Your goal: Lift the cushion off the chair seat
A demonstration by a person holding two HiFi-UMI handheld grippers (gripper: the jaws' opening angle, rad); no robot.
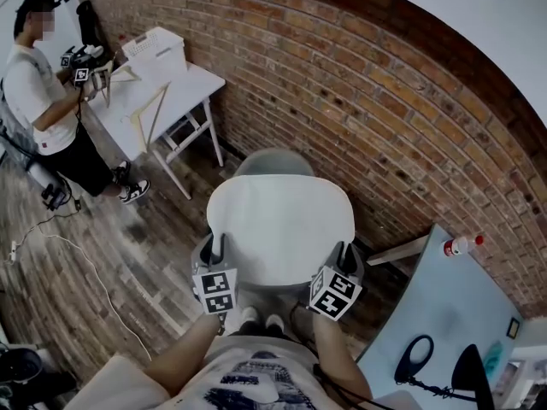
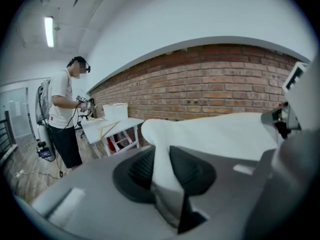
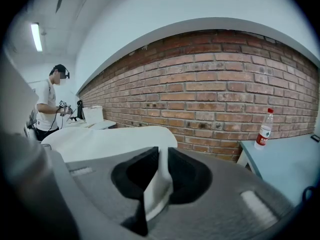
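Left claw (image 2: 161,159) pinches the near left edge of the white padded cushion (image 1: 280,220), jaws pressed onto a fold of its cover. Right claw (image 3: 159,160) nips the near right edge the same way. Both point forward and slightly down, and the person's bare forearms (image 1: 184,357) reach out side by side. Held roughly level between them, the cushion sits over the rounded grey chair (image 1: 272,162), whose back shows beyond its far edge. Below lies a dark wooden plank floor (image 1: 111,263), and a red brick wall (image 1: 359,101) runs behind. A pale blue worktop (image 1: 444,306) stands to the right and a white worktop (image 1: 184,88) to the left, where another person (image 1: 43,101) stands.
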